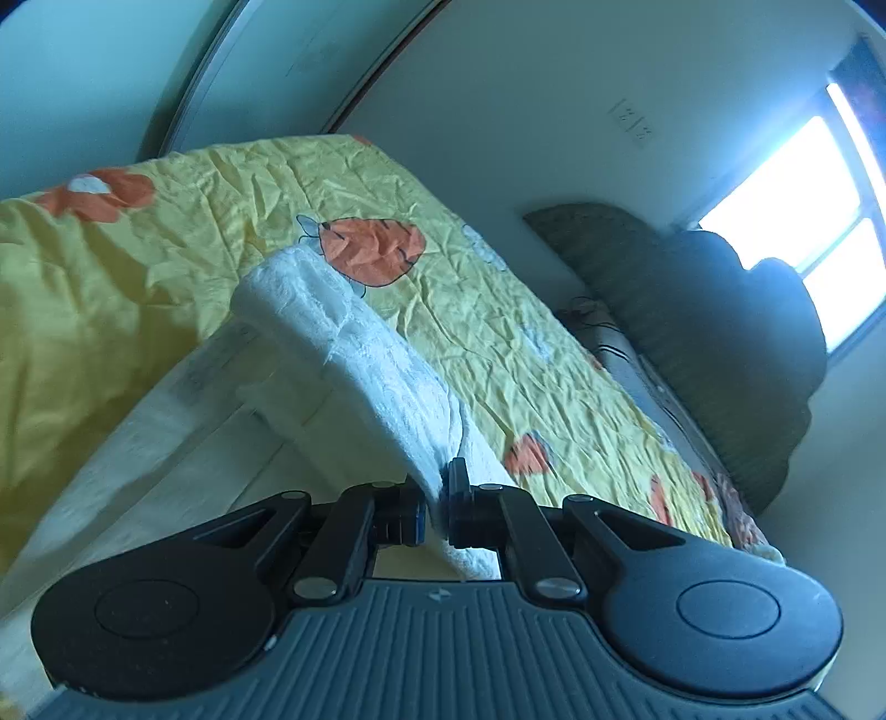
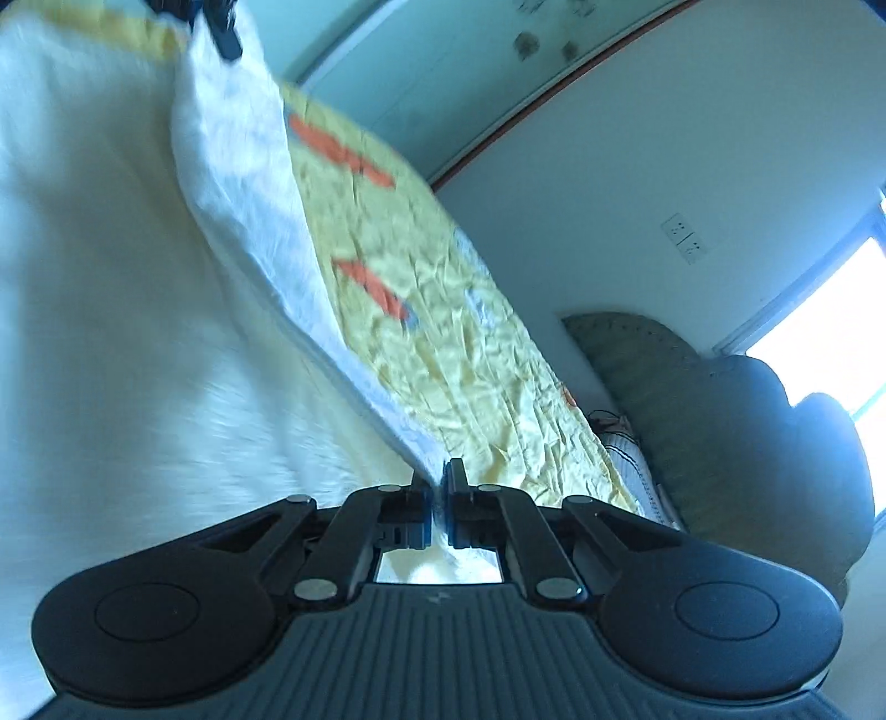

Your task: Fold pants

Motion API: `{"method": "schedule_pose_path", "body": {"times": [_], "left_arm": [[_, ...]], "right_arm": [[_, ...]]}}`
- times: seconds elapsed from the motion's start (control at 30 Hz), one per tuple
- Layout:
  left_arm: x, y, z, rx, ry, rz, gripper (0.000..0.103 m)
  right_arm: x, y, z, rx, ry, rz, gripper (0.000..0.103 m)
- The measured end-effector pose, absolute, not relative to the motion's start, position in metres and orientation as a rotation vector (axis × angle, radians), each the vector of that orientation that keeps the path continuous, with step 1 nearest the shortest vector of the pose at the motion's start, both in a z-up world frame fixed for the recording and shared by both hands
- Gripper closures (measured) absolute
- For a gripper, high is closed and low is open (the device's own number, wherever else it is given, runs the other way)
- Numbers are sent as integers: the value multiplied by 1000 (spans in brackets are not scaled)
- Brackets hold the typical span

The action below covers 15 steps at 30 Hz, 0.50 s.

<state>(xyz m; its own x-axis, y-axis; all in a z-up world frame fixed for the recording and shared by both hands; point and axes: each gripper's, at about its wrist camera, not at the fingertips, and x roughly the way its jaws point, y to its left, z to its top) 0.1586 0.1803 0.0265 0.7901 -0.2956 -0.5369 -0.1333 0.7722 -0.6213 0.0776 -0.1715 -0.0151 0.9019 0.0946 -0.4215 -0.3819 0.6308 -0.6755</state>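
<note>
The pants [image 1: 354, 354] are white and fluffy, lifted off a yellow bedsheet [image 1: 498, 332] with orange fruit prints. My left gripper [image 1: 437, 501] is shut on an edge of the pants, which stretch away from it in a taut band. My right gripper [image 2: 437, 498] is shut on another edge of the pants [image 2: 138, 277], which fill the left of that view, blurred. The left gripper [image 2: 219, 25] shows at the top left of the right wrist view, holding the far edge.
The bed with the yellow sheet [image 2: 470, 360] runs toward a padded green headboard [image 1: 692, 332]. A dark cushion [image 2: 803, 443] sits by a bright window [image 1: 803, 232]. A white wall with sockets [image 2: 686, 238] lies behind.
</note>
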Motion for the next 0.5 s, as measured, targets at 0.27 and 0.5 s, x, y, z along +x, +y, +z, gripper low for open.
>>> {"method": "schedule_pose_path", "body": {"times": [0.27, 0.5], "left_arm": [[74, 190, 6, -691, 710, -76, 97], [43, 188, -5, -656, 762, -55, 97]], "right_arm": [[-12, -164, -17, -760, 458, 375, 99], [-20, -162, -26, -729, 522, 382, 99]]}}
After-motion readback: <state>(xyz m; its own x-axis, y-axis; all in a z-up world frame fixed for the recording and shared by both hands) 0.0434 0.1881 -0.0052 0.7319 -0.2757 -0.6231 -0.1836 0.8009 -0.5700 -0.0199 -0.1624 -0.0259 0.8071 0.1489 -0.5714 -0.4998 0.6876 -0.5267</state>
